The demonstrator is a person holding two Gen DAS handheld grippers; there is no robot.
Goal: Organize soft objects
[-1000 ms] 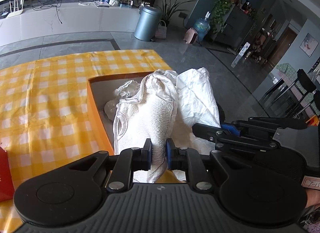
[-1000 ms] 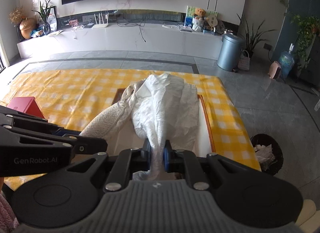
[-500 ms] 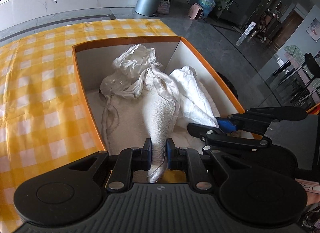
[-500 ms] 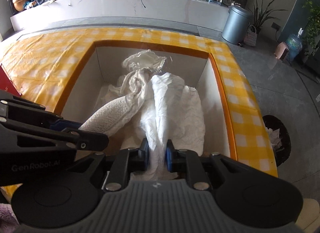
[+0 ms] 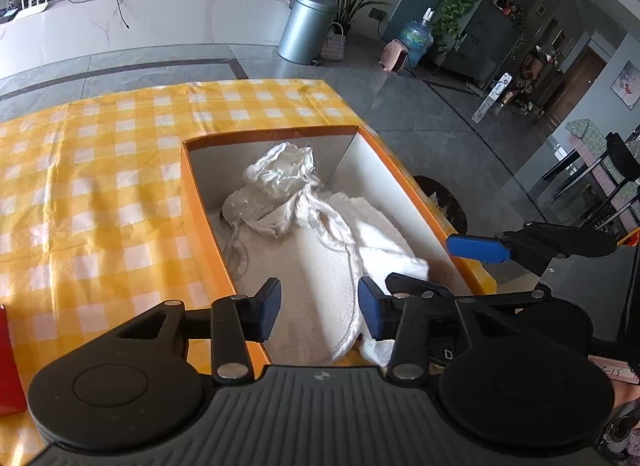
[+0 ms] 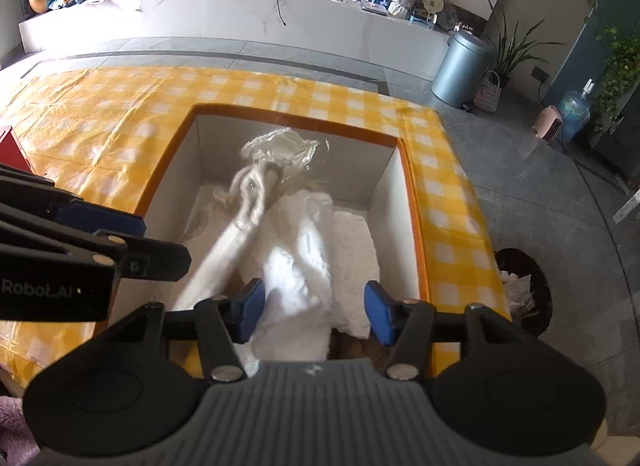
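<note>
A grey bin (image 5: 306, 27) stands beside a potted plant (image 5: 348, 5) on the floor.

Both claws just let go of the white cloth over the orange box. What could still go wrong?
The cloth drapes over the box's near edge, so it might slide out. The right claw and left claw are open around loose folds and could snag them when pulling away.

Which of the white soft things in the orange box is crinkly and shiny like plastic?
The crumpled plastic bag at the far end of the orange box. The towel and the cloth nearer the claws look matte.
</note>
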